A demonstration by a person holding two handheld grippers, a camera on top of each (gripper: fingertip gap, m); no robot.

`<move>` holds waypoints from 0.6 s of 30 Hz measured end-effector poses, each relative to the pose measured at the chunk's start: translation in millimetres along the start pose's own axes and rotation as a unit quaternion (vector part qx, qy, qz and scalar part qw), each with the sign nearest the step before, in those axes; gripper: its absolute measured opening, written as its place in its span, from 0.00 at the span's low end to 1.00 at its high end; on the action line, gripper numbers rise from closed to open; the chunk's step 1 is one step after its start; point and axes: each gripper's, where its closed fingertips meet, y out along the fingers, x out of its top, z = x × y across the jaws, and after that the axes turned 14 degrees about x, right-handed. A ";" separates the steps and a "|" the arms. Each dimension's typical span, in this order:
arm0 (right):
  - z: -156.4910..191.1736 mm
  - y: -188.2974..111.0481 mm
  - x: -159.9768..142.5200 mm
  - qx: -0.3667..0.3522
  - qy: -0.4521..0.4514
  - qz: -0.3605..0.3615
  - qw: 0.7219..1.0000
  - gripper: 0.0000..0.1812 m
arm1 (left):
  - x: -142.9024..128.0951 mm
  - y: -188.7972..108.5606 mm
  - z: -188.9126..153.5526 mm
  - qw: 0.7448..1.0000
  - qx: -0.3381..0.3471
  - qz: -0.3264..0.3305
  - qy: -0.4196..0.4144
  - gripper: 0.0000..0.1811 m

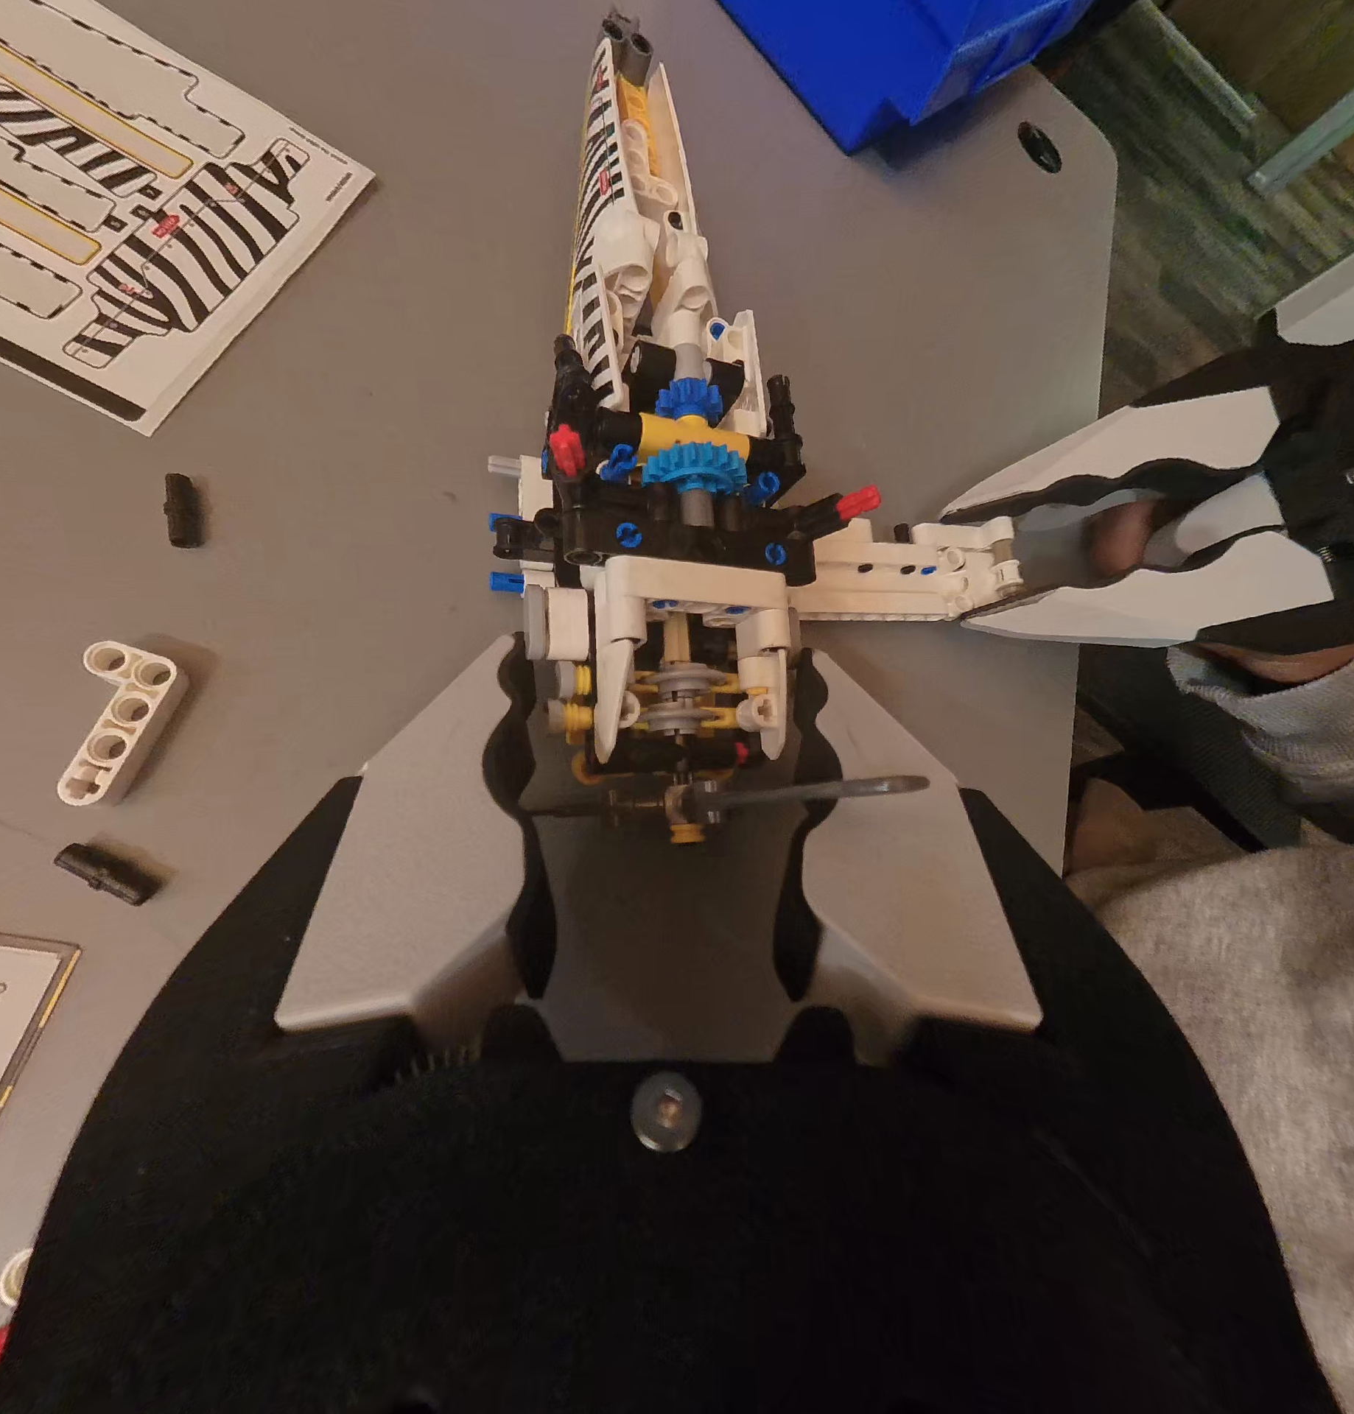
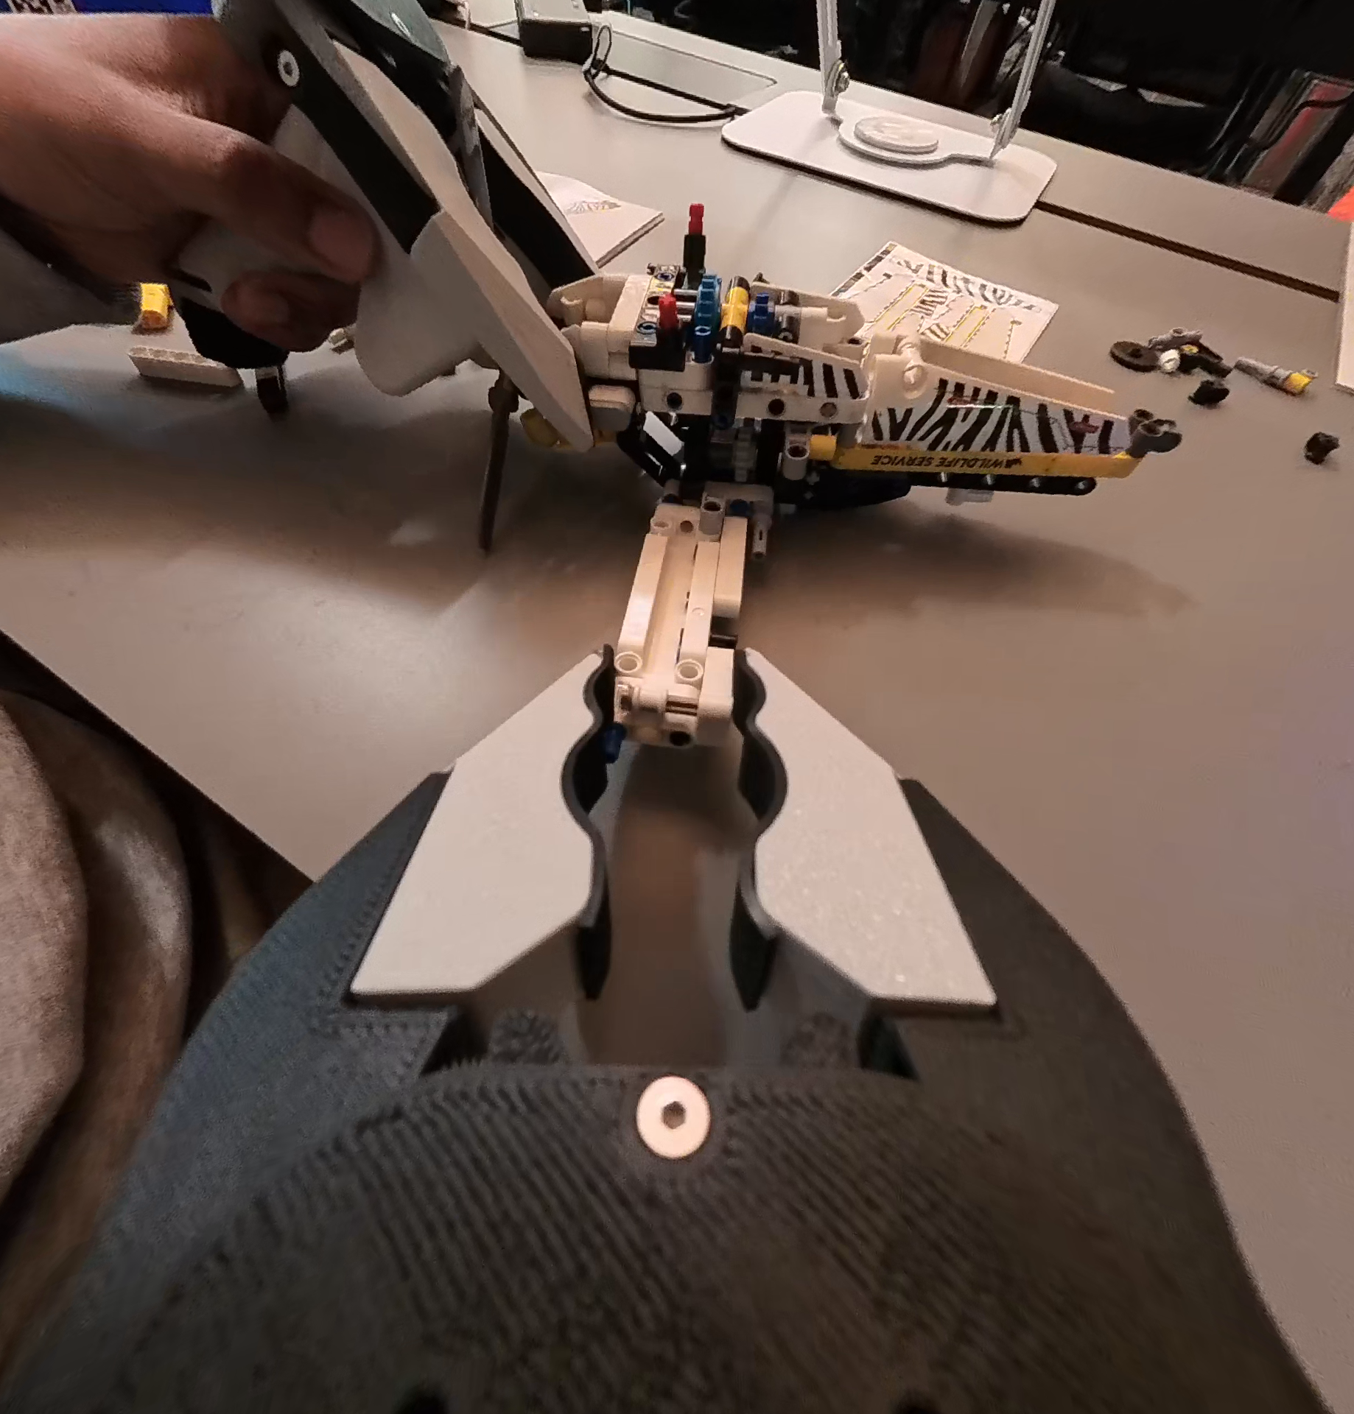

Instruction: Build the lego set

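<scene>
The lego model (image 1: 659,490) is a long white, black and yellow helicopter-like body with zebra-striped panels and blue gears, lying on the grey table (image 1: 352,497). My left gripper (image 1: 659,689) is shut on its near end, fingers on either side of the white body. A white beam assembly (image 1: 888,566) sticks out from the model's right side. My right gripper (image 1: 980,566) is shut on its outer end. In the right wrist view the right gripper (image 2: 674,689) clamps that white assembly (image 2: 681,604), with the model (image 2: 773,367) beyond and the left gripper (image 2: 551,367) on its left end.
A zebra sticker sheet (image 1: 123,191) lies far left. A white L-shaped beam (image 1: 123,719) and two black pins (image 1: 182,509) (image 1: 107,872) lie left of the model. A blue bin (image 1: 903,61) stands far right. Small loose parts (image 2: 1194,360) and a monitor stand (image 2: 888,145) sit behind.
</scene>
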 end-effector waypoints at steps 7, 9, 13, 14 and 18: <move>-0.4 -1.0 0.4 -0.002 0.003 -0.004 1.000 0.16 | -0.2 -0.1 -0.1 1.000 -0.002 0.000 0.001 0.37; -0.4 -1.0 0.0 -0.002 0.005 -0.004 1.000 0.16 | -0.2 -0.1 -0.2 1.000 -0.002 0.000 0.001 0.37; -0.1 -0.6 -0.7 -0.001 0.005 0.003 1.000 0.16 | -0.3 -0.1 -0.1 1.000 -0.001 0.000 0.002 0.37; 0.0 -0.2 -1.2 0.000 0.004 0.008 1.000 0.16 | -0.5 -0.2 -0.2 1.000 -0.002 0.001 0.001 0.37; 0.0 1.1 -0.5 0.001 0.000 0.028 1.000 0.16 | -0.4 -0.4 -0.3 1.000 -0.002 0.000 0.001 0.36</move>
